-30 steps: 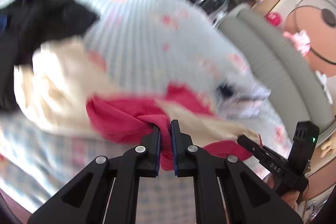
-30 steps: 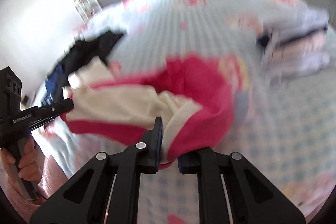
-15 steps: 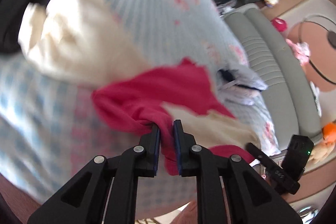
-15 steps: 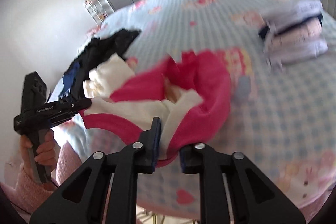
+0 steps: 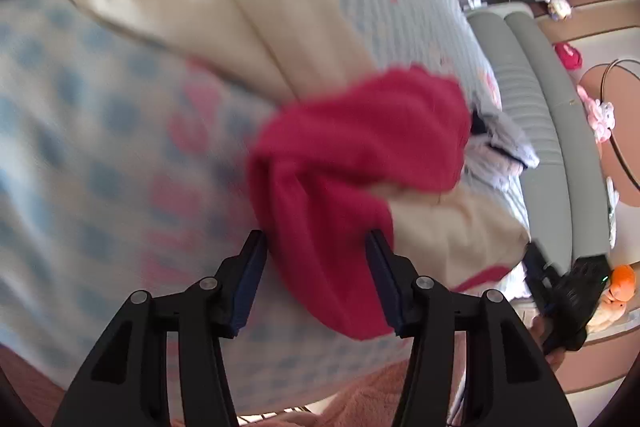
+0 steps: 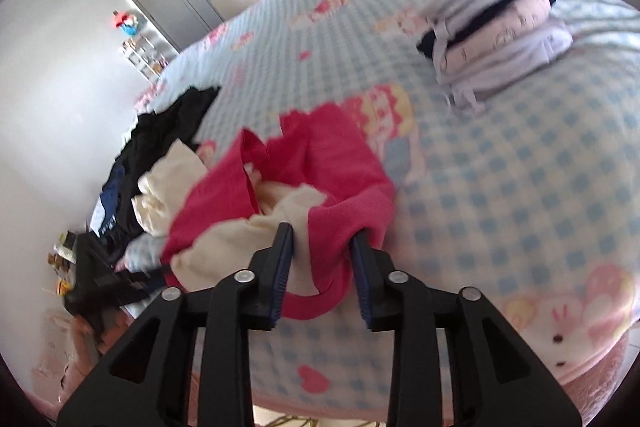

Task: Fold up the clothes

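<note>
Crimson knit fabric with a cream cotton lining, a soft bunched garment (image 6: 304,179), lies heaped on the near edge of the bed (image 6: 500,187) with its blue-and-white checked cover and pink cartoon prints. Both tools sit right at it. The left gripper (image 5: 316,275) has its jaws spread wide with a red fold of the garment (image 5: 340,187) hanging loose between them, not pinched. Over on the other side, the right gripper (image 6: 322,263) shows the same: jaws parted, a red edge lying in the gap, nothing clamped. My read is that the garment rests on the bed under its own weight, and the two tools flank it at opposite ends so an edge could be taken from each side.

It is rumpled, cream lining spilling out of the red shell, so no flat fold shows on it. Whether it has just been set down or is about to be seized, I cannot tell.

Far right, a tidy stack of folded pale lilac and navy clothes (image 6: 496,23) sits near the padded grey headboard (image 5: 560,147): that looks like the finished pile. To the left, a loose heap of black and dark blue clothing (image 6: 160,143) and a crumpled cream piece (image 6: 164,187) lie unfolded. No basket or bin shows; the bed holds everything.
</note>
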A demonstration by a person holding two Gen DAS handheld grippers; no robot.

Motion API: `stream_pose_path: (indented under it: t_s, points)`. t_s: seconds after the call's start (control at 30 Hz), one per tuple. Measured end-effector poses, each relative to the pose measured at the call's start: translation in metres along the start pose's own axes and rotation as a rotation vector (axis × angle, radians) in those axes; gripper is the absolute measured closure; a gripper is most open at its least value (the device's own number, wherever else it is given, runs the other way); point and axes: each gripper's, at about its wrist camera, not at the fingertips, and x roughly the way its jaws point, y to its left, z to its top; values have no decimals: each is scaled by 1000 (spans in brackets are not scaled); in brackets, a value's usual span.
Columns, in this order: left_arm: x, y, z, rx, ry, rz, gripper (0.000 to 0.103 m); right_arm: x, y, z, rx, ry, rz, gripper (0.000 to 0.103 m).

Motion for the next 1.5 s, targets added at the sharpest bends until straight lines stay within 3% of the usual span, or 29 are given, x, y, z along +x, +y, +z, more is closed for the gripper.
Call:
stream_pose_path:
  t_s: [0.03,0.07,0.1,0.13,0.3,0.47,0.57,0.63,0.7,0.77,0.8,1.07,1.13,1.17,1.2,1.23,1.3,1.37,1.5]
  points:
    - [5,-3,-2,10,2,15,50,-2,1,2,-2,-6,-1,69]
    - [9,-5,-4,19,4,31,58,-3,1,5,-6,-11,-4,66]
    - [14,-8,-6,29,6,46,69,-4,1,7,-11,-15,-7,62]
    - [13,-13,-7,52,-14,65,89,-4,0,9,-12,-11,-25,62]
    - [-17,-31,5,93,-163,107,95,13,-11,8,-4,54,-61,61]
    - [-88,-14,18,50,-361,186,100,34,-15,1,6,114,-41,61]
    - [-100,1,26,37,-302,92,99,49,-18,-4,14,145,-39,55]
    - [-86,5,23,30,-240,79,97,59,-23,-7,23,154,-84,54]
    - [-64,3,18,43,-172,78,86,65,-31,-9,50,161,-107,54]
    - [-38,2,12,35,-120,59,55,69,-38,-10,77,171,-116,50]
    - [-28,1,11,32,-103,59,54,72,-41,-11,86,182,-111,45]
    - [28,-24,17,73,-40,106,54,101,-39,-22,36,321,-46,42]
    - [32,-27,17,82,-38,107,59,111,-38,-24,50,344,-11,42]
    - [31,-28,16,93,-36,94,74,114,-37,-25,56,350,8,42]
    - [29,-29,15,105,-34,80,83,117,-36,-25,61,353,27,46]
    - [25,-31,15,118,-48,80,87,119,-33,-26,62,355,49,67]
    - [14,-35,15,137,-81,87,90,120,-20,-26,24,345,45,84]
    - [-1,-38,17,150,-121,101,92,118,-4,-26,-46,318,-1,89]
    - [-50,-38,30,121,-238,75,93,86,31,-13,-190,181,-107,93]
